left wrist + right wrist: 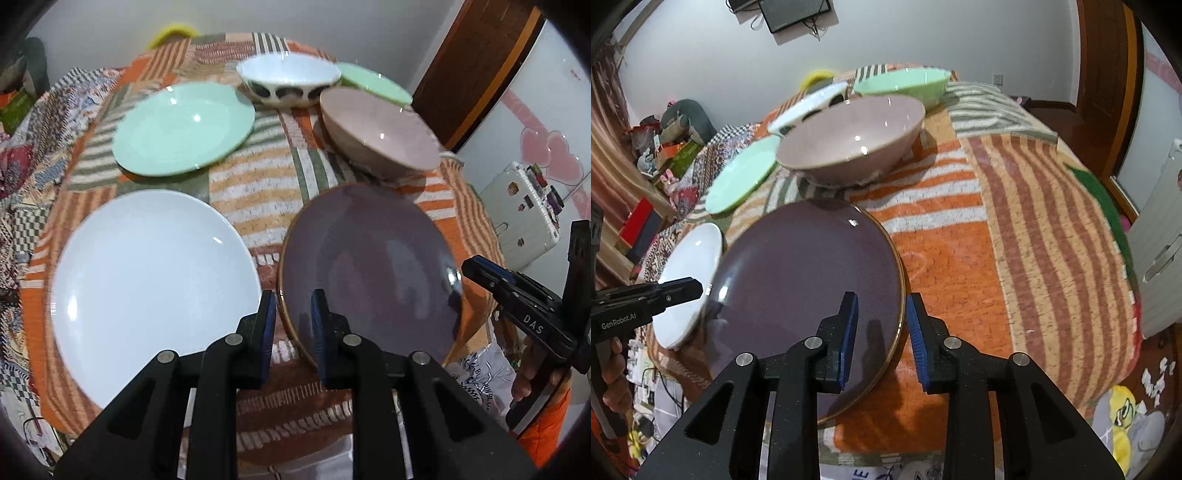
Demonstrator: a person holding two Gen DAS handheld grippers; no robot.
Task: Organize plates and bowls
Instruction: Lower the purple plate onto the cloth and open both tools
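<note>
Left wrist view: the purple plate (369, 273) sits lower right, glazed, stiff and breakable, so I judge the rim the only hold. My left gripper (293, 325) stands apart, straddling its near-left rim, not clamped.

Right wrist view: my right gripper (881, 332), lower centre, stands apart astride the plate's right rim (899, 295).

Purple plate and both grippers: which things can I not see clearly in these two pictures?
- Purple plate near rim: left wrist view, covered by the left gripper.
- White plate: right wrist view, partly behind the purple plate.
- Right gripper: rim sits between open pads; contact unclear.
</note>
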